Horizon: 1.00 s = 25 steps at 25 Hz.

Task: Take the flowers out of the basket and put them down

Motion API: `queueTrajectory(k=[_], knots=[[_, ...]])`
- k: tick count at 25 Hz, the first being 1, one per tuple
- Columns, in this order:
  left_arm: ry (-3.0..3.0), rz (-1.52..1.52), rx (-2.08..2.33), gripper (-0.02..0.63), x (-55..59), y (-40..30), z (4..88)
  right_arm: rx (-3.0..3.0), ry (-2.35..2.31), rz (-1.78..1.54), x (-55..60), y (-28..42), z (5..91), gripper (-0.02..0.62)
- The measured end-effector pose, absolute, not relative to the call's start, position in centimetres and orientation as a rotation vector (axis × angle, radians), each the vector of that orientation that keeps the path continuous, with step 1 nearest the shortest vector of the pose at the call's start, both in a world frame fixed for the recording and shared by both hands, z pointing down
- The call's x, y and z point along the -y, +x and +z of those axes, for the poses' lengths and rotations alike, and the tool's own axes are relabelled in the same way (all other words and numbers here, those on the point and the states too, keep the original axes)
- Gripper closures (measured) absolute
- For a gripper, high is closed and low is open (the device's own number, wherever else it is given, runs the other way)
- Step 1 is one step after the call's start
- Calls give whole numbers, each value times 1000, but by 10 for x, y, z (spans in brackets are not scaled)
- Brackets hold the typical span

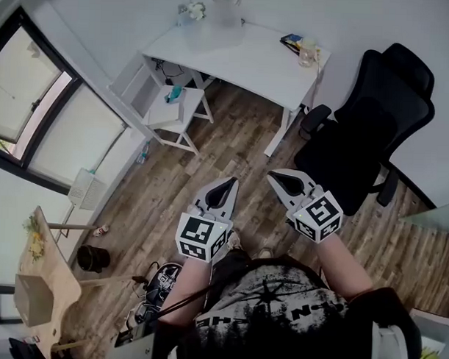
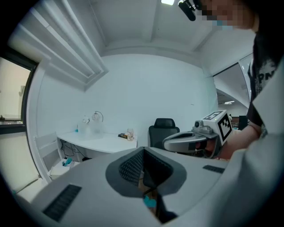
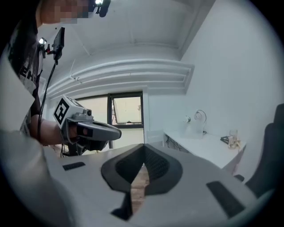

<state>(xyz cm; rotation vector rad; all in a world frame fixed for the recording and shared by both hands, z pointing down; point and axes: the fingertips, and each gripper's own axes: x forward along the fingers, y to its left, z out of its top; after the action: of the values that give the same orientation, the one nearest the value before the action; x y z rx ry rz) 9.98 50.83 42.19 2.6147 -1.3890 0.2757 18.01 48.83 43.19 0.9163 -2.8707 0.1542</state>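
Observation:
A small bunch of pale flowers (image 1: pixel 192 10) stands at the far left end of the white desk (image 1: pixel 243 62), beside a clear basket with a hoop handle (image 1: pixel 223 6). The left gripper view has the same flowers (image 2: pixel 85 120) and basket (image 2: pixel 96 119) far off. I hold both grippers at chest height over the wooden floor, well short of the desk. My left gripper (image 1: pixel 230 183) is shut and empty, its fingertips meeting (image 2: pixel 143 150). My right gripper (image 1: pixel 272 174) is also shut on nothing (image 3: pixel 143 166). Each gripper shows in the other's view: the right one (image 2: pixel 191 141), the left one (image 3: pixel 91 131).
A black office chair (image 1: pixel 366 136) stands right of the desk. A glass and a book (image 1: pixel 303 47) lie at the desk's right end. A white stool (image 1: pixel 174 111) sits left of the desk. A wooden table (image 1: pixel 48 279) with yellow flowers and a paper bag is at lower left.

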Motion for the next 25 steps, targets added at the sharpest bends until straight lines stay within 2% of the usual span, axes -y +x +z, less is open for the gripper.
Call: queueTrajectory(k=[15, 25], knots=[[2579, 246, 1368, 595, -487, 102, 435, 2851, 916, 131, -470, 182, 434, 578], [2606, 235, 1292, 595, -414, 60, 445, 2812, 936, 122, -404, 135, 441, 578]])
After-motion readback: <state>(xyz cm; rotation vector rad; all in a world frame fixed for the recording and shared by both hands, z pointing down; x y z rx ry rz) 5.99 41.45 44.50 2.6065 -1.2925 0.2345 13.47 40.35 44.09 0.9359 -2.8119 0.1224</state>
